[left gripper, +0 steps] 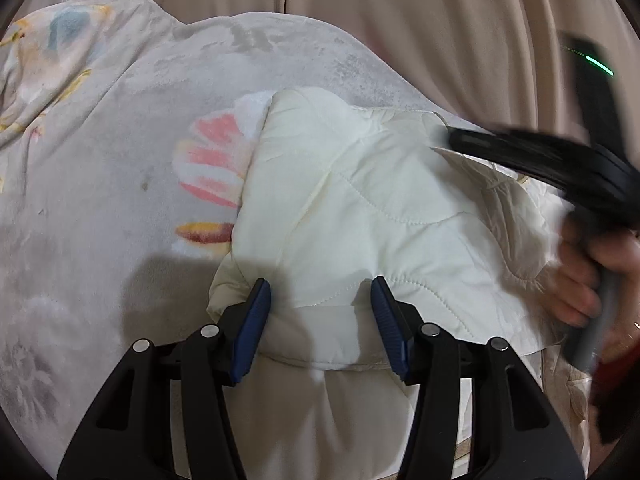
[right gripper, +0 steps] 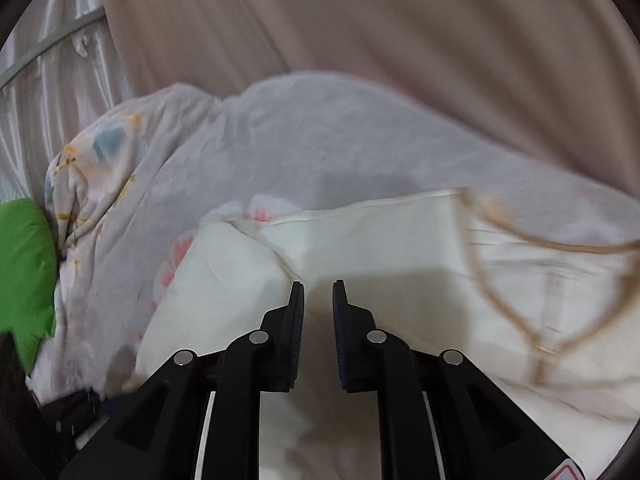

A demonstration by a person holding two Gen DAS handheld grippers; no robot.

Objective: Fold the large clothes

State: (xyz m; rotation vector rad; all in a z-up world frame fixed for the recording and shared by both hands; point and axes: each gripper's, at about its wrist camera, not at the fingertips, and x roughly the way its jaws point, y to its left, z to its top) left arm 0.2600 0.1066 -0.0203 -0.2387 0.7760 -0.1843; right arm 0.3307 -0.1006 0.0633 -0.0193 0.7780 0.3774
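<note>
Letting go, the wide-open left gripper [left gripper: 320, 300] may let the puffy white jacket [left gripper: 360, 208] flop open; the right gripper [right gripper: 319, 300] is narrow, holding nothing.

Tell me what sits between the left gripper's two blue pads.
A puffy bunch of the cream quilted jacket fills the gap between the left gripper's open pads, seen in the left wrist view; the pads flank the fabric rather than pinching it.

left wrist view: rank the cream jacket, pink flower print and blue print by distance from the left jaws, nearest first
1. cream jacket, lying between the jaws of the left gripper.
2. pink flower print, on the blanket just left of the jacket.
3. blue print, far upper left.
</note>
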